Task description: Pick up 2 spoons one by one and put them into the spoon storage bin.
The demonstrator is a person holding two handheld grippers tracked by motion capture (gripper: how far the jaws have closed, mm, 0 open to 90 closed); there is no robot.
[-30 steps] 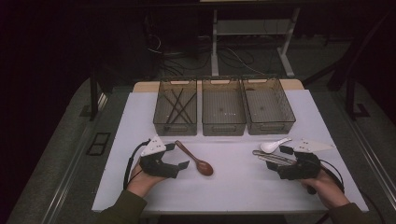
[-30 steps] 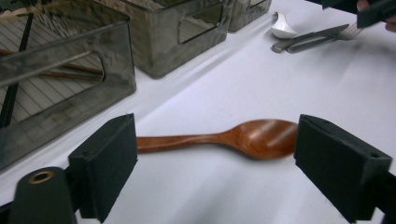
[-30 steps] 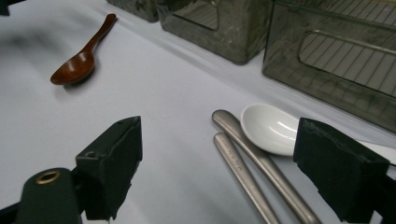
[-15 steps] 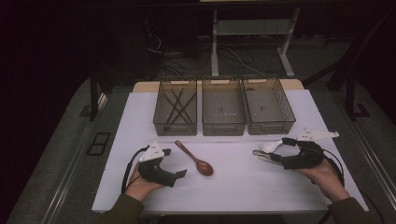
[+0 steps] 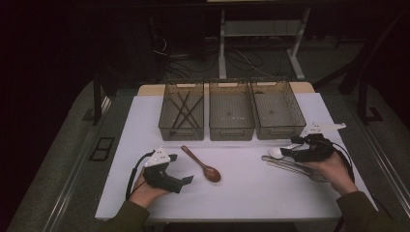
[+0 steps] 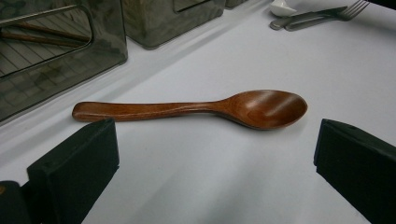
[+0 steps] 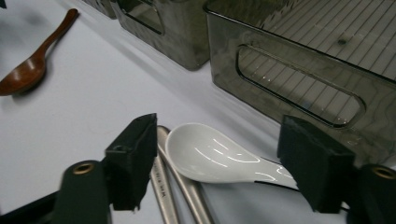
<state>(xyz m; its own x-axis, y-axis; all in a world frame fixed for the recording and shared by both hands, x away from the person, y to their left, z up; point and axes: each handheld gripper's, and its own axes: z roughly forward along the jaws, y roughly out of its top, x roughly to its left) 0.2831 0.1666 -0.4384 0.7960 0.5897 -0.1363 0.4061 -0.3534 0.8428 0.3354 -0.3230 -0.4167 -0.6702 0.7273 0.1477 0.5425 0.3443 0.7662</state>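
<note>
Since a second ago the right gripper [image 7: 215, 163] has slid over the white spoon [image 7: 219, 156], its jaws just closing around it, not yet pressing. Left gripper [image 6: 215, 154] gapes wide, empty, before the wooden spoon [image 6: 196, 109] on the worktop [image 5: 251, 188]. Risk: the right jaws may snag the metal cutlery [image 7: 175, 186] touching the spoon. Left bin [image 5: 183, 110] holds chopsticks [image 5: 183, 107]; the other bins [image 5: 231, 110] look empty.

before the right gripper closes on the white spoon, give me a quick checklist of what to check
1. White spoon between the right gripper's jaws: ok; they have just been closing.
2. Pads pressing the spoon: not ok, gaps show either side.
3. Metal cutlery clear of the grip: not ok, it lies under the spoon, beside one jaw.
4. Right bin free to receive: ok.
5. Left gripper open, wooden spoon lying free ahead of it: ok.
</note>
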